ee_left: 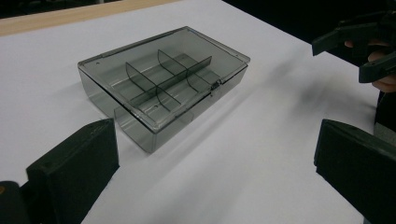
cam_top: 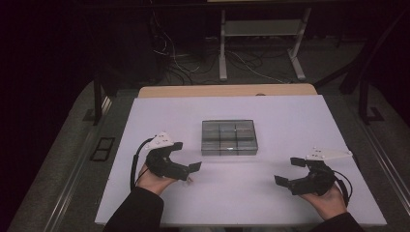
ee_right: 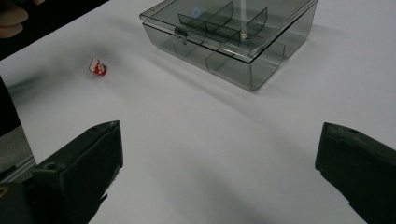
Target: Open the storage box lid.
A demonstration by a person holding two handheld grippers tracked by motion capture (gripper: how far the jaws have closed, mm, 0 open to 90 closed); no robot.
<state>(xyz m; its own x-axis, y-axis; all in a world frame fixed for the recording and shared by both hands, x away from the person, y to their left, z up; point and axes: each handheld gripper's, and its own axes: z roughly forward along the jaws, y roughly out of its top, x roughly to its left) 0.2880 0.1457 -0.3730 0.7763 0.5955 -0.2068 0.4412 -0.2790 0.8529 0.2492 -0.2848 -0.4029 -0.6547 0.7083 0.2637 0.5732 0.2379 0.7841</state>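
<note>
A smoky transparent plastic compartment box with its lid closed sits mid-table on the white tabletop. The left gripper and right gripper rest near, either side, jaws wide and empty. A small red-and-white item lies beside the left gripper.

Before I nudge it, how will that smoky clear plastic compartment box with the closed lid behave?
The smoky clear plastic compartment box looks rigid and its compartments look empty, so probably light. Flat and low on the smooth white tabletop, it should slide rather than tip. Its glossy walls may slip between jaws.
</note>
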